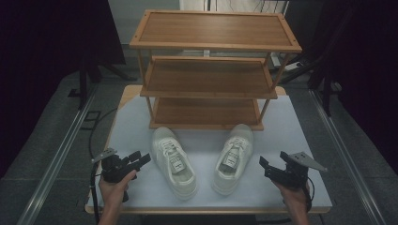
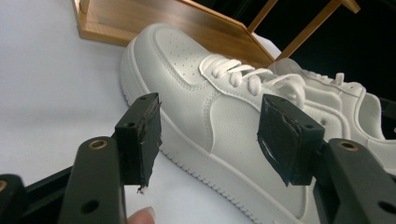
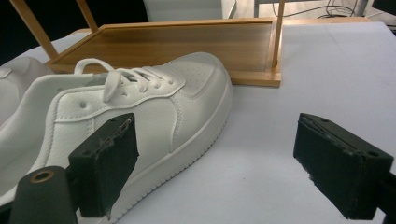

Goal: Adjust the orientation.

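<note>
Two white lace-up sneakers lie side by side on the table, toes toward a wooden rack. In the high view my left gripper (image 1: 142,159) hovers just left of the left sneaker (image 1: 173,161), jaws open and apart from it. My right gripper (image 1: 264,166) sits just right of the right sneaker (image 1: 233,159), also open. In the left gripper view, the left gripper (image 2: 212,135) frames the left sneaker (image 2: 187,93) side-on, with the other sneaker (image 2: 355,107) behind it. Seen from the right gripper view, the right gripper (image 3: 224,163) stands wide beside the right sneaker (image 3: 154,107), touching nothing.
A three-tier wooden shoe rack (image 1: 211,70) stands at the back of the white table top (image 1: 291,126), all shelves bare. Its lowest shelf (image 3: 187,46) lies just beyond the sneakers' toes. Dark curtains and floor rails flank the table.
</note>
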Motion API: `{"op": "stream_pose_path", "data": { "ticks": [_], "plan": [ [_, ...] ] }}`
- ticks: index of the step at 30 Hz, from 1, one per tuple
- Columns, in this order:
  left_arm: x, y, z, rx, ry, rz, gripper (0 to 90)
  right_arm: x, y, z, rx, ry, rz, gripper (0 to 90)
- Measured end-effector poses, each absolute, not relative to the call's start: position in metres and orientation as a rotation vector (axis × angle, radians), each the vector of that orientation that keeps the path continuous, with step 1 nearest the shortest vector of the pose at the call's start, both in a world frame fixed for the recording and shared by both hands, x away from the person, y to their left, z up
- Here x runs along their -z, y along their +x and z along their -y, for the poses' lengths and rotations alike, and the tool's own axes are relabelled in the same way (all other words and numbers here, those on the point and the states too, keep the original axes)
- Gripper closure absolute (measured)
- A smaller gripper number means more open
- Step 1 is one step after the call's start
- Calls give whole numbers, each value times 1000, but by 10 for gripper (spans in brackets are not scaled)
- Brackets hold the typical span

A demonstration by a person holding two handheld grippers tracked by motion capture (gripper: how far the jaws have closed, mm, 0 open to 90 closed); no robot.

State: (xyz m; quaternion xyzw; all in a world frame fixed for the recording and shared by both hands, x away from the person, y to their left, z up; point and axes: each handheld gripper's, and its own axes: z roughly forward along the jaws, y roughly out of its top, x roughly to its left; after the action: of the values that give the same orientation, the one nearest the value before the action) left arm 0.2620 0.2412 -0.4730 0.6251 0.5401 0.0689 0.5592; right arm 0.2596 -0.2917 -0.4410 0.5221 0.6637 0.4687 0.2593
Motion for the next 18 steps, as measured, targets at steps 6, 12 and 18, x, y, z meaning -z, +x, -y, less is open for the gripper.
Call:
{"op": "stream_pose_path", "data": {
  "ticks": [6, 12, 18],
  "plan": [
    [472, 260, -241, -148, 1471, -1275, 396, 428, 253, 294, -1303, 1405, -1739, 146],
    [469, 255, -244, -144, 1468, -1257, 397, 414, 246, 281, -1329, 1340, -1763, 182],
    [466, 250, -244, -147, 1466, -1250, 397, 402, 237, 264, -1415, 1256, -1838, 265]
  ]
}}
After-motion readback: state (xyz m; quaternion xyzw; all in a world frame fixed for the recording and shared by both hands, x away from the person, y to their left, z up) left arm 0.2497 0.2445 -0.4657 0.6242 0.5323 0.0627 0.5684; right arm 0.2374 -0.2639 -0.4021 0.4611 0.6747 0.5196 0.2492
